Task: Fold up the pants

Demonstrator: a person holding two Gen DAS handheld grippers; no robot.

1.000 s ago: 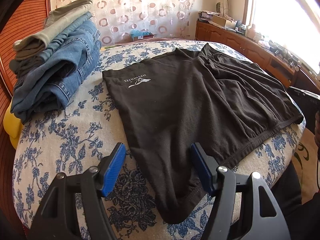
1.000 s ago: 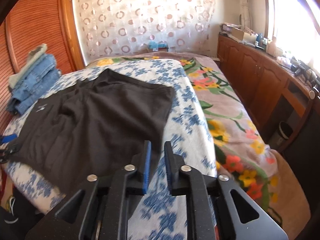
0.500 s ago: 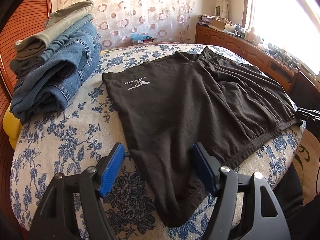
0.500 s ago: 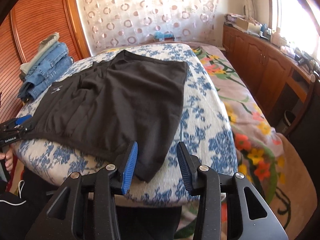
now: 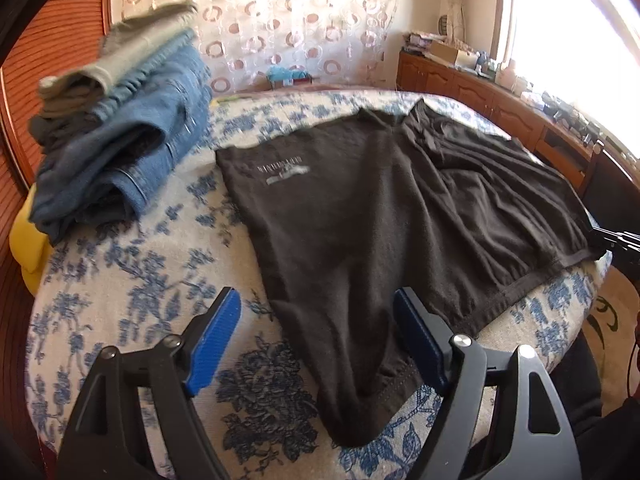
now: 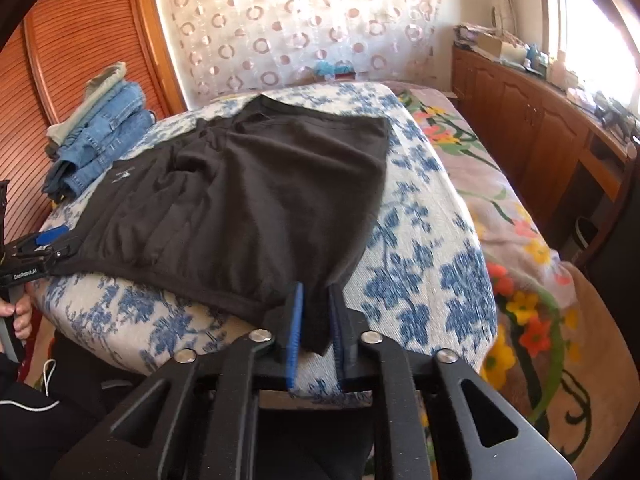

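Dark brown pants [image 5: 380,208] lie spread flat on the blue-flowered bed cover [image 5: 132,280], a white logo near one corner. My left gripper [image 5: 316,332] is open, its blue pads on either side of the near left corner of the waistband. In the right wrist view the pants [image 6: 256,192] reach to the bed's front edge. My right gripper [image 6: 314,320] has its blue pads closed on the near right corner of the cloth. The left gripper also shows in the right wrist view [image 6: 44,248] at the far left corner.
A stack of folded jeans and trousers [image 5: 120,120] sits on the bed's back left, with a yellow item [image 5: 24,240] beside it. A flowered sheet [image 6: 500,208] covers the right of the bed. Wooden cabinets [image 6: 540,128] line the window wall.
My right gripper moved onto the near right corner of the pants and closed on it. My left gripper stayed open over the left corner, moving slightly closer.
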